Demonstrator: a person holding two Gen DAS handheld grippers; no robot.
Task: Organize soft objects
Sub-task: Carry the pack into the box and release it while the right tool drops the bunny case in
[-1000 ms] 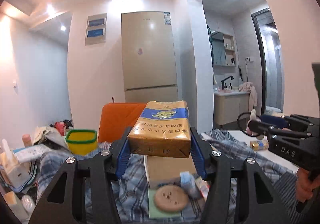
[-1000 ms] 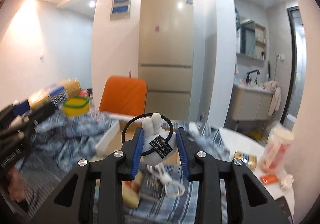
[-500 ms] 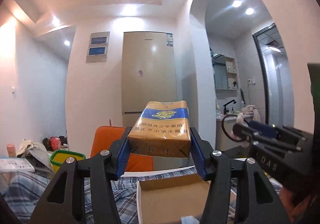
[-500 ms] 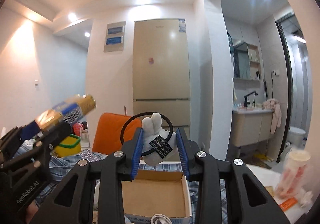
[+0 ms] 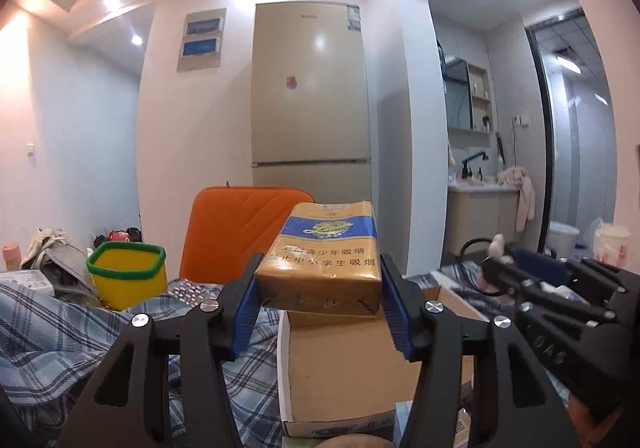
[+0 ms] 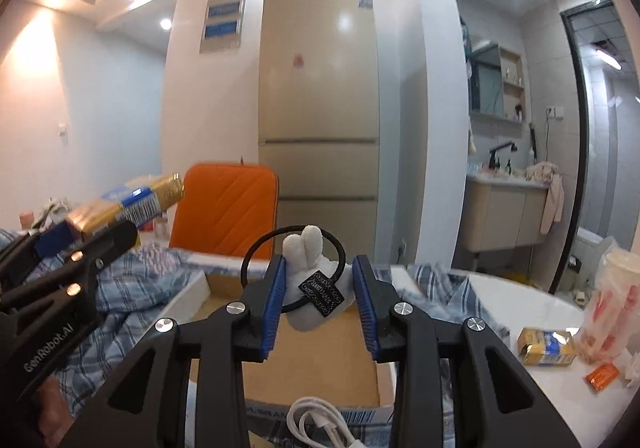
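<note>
My left gripper (image 5: 319,288) is shut on a gold and blue soft pack (image 5: 326,260) and holds it above the far left corner of an open cardboard box (image 5: 344,368). My right gripper (image 6: 319,290) is shut on a white plush bunny hair tie (image 6: 310,280) with a black elastic loop, held over the same box (image 6: 312,360). The box inside looks bare. The right gripper also shows at the right of the left wrist view (image 5: 520,288), and the left gripper with its pack (image 6: 132,204) at the left of the right wrist view.
A plaid cloth (image 5: 60,336) covers the table. A yellow tub with a green rim (image 5: 126,274) and clutter stand at left. An orange chair back (image 5: 244,224) stands behind the box. A white cable (image 6: 320,424), a small carton (image 6: 546,342) and a wrapped cup (image 6: 612,304) lie near the right gripper.
Both grippers tilted up half a second ago and have come back down. They now hold their objects low over the cardboard box.
</note>
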